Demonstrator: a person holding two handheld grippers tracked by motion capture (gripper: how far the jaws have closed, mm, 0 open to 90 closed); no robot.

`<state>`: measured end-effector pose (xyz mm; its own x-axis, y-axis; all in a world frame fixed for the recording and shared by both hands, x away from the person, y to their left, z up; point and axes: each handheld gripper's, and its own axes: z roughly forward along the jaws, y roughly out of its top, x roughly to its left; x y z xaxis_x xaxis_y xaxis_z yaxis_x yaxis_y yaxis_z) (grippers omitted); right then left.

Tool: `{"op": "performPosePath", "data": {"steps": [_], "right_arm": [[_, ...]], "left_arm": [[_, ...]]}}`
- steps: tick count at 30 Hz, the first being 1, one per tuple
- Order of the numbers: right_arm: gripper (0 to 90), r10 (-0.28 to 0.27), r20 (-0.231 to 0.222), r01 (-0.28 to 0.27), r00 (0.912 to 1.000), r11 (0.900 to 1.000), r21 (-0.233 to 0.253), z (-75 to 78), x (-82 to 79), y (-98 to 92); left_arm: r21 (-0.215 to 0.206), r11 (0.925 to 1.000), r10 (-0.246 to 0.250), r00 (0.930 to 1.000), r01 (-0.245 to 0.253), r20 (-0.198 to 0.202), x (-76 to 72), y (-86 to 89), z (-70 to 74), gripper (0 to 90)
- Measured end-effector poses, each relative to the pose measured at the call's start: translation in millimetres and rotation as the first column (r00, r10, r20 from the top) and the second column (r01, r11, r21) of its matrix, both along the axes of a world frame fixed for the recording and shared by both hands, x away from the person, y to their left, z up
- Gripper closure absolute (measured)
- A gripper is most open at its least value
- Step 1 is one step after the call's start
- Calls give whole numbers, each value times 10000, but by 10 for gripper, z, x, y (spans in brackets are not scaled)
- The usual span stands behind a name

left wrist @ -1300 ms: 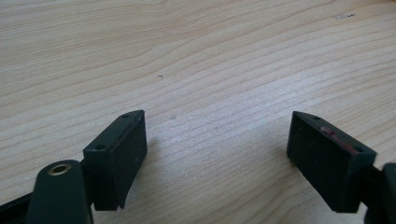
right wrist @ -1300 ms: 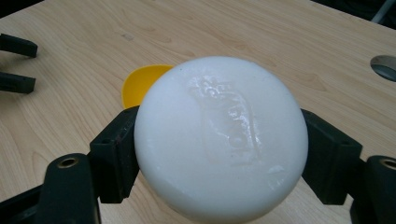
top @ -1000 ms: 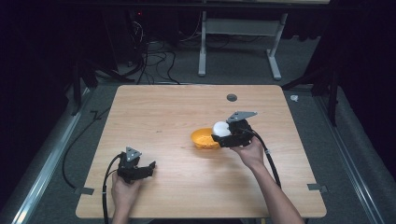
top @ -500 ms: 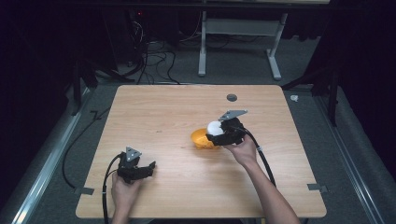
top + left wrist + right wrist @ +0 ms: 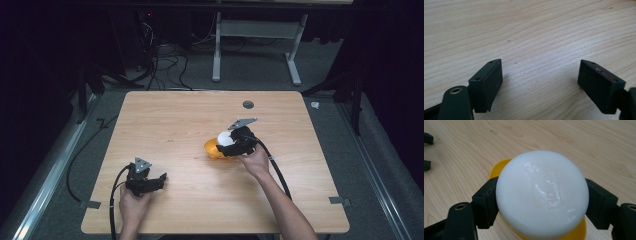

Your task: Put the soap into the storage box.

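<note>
While the left gripper [image 5: 161, 179] is held wide apart over bare wooden table [image 5: 170, 125], a round white soap bar [image 5: 541, 192] is clamped by the right gripper [image 5: 541, 202] above a yellow plastic dish [image 5: 211, 148].

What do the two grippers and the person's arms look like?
Both the left gripper and the right gripper are black, each with two blocky jaws, a grey three-cornered plate on top and a black cable trailing back along the arm. A brass-coloured rivet shows at the jaw joints. No sleeves are visible on the forearms.
</note>
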<state>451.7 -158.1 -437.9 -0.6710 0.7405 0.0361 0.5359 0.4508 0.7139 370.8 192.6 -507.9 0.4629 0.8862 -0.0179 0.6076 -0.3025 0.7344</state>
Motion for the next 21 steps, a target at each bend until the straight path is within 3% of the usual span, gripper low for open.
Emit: {"op": "performPosePath", "data": {"steps": [21], "right_arm": [[250, -92, -343, 84, 9994, 9997, -234, -144, 41, 51]], "left_arm": [[13, 10000, -6, 10000, 6, -11, -1, 0, 1, 207]]}}
